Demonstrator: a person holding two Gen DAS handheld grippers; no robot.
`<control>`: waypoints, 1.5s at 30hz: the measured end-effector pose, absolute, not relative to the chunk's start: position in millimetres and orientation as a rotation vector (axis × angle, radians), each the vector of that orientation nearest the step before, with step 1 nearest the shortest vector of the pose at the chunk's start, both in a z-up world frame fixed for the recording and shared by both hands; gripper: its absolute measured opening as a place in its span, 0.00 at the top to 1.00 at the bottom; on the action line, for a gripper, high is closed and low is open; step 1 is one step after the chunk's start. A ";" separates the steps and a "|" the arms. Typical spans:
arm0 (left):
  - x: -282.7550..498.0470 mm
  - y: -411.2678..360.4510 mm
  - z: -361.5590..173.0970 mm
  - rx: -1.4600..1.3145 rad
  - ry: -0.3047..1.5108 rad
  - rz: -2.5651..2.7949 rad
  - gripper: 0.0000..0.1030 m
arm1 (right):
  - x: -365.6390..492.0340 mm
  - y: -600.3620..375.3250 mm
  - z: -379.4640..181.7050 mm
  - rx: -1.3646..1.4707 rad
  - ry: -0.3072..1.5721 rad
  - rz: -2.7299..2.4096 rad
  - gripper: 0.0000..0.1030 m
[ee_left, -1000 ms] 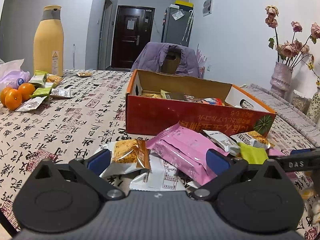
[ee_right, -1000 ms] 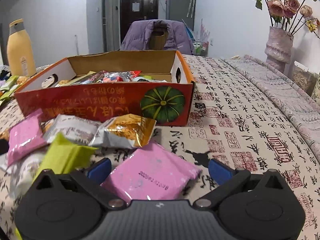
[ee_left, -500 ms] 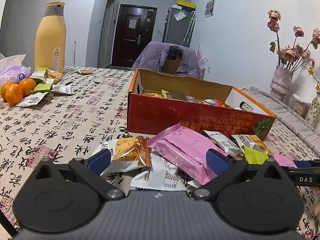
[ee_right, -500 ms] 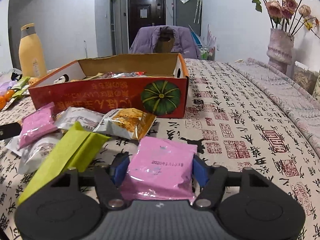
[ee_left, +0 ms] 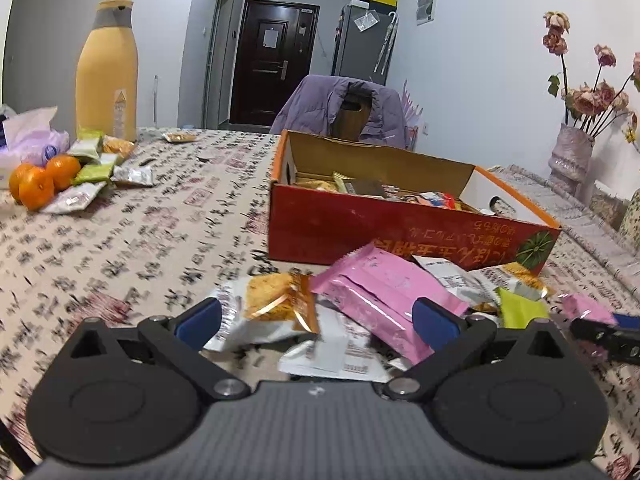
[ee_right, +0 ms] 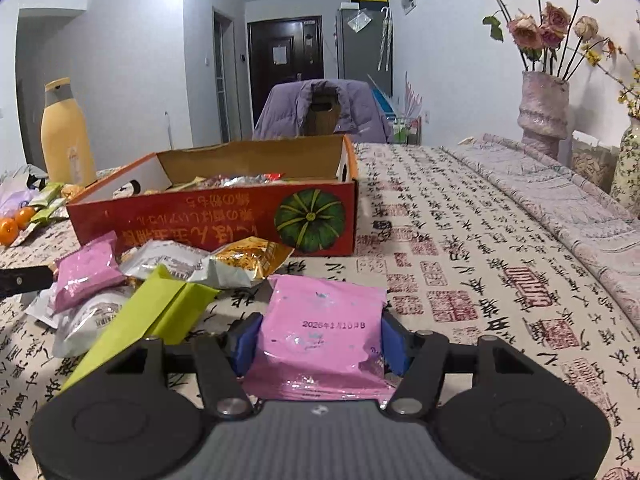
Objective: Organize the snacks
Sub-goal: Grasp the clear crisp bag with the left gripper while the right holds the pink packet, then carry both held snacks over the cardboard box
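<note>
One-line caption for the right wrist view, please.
Right gripper closing on a flat pink snack packet, in front of the open red cardboard box on a calligraphy-print tablecloth.

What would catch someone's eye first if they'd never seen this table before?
Likely the red snack box with its green pumpkin picture, open mid-table and already holding packets. Just in front lies a heap of loose snacks, and nearest, the right gripper is closing its blue fingers on a pink packet. A tall yellow bottle stands far left.

Both wrist views low over surface (ee_left: 120, 240), facing door (ee_left: 272, 64). Left close behind snack pile (ee_left: 360, 300); right alongside. Shared: box (ee_right: 224, 216), pile, chair (ee_right: 320, 112).
</note>
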State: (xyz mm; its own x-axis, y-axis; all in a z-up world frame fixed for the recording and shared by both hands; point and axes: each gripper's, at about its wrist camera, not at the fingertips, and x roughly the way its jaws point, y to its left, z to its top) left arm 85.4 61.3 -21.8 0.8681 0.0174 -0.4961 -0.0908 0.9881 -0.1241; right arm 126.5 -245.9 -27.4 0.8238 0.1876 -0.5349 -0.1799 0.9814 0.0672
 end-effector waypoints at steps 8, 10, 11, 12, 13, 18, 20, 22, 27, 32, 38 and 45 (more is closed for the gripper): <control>103.6 86.6 -14.6 -0.123 0.591 0.127 0.00 | 120.7 -250.8 -22.0 0.029 0.539 0.189 0.41; 111.4 89.9 -16.7 -0.109 0.625 0.149 0.00 | 119.9 -251.1 -22.5 0.031 0.539 0.189 0.41; 114.8 92.0 -18.7 -0.105 0.638 0.156 0.00 | 119.9 -251.6 -22.7 0.033 0.539 0.188 0.41; 118.9 93.8 -20.7 -0.104 0.654 0.163 0.00 | 119.9 -252.2 -22.7 0.034 0.539 0.187 0.41; 121.5 95.6 -22.8 -0.107 0.666 0.164 0.00 | 119.6 -252.8 -22.9 0.035 0.539 0.185 0.41; 131.0 98.9 -25.5 -0.115 0.684 0.155 0.00 | 119.5 -253.4 -23.4 0.039 0.539 0.184 0.41; 135.9 99.9 -26.4 -0.120 0.697 0.151 0.01 | 119.8 -252.6 -23.4 0.039 0.540 0.187 0.41; 140.1 102.9 -28.6 -0.141 0.715 0.149 0.05 | 119.7 -252.1 -23.6 0.039 0.540 0.191 0.41; 142.0 105.8 -30.2 -0.176 0.724 0.128 0.17 | 120.6 -251.1 -24.6 0.038 0.544 0.193 0.41; 138.0 104.6 -29.8 -0.193 0.712 0.104 0.28 | 120.8 -249.1 -25.7 0.038 0.548 0.200 0.41; 126.6 103.4 -27.5 -0.194 0.675 0.084 0.42 | 120.7 -249.9 -25.3 0.039 0.547 0.196 0.41; 116.6 100.0 -21.3 -0.166 0.636 0.078 0.52 | 119.2 -249.4 -23.8 0.038 0.541 0.202 0.41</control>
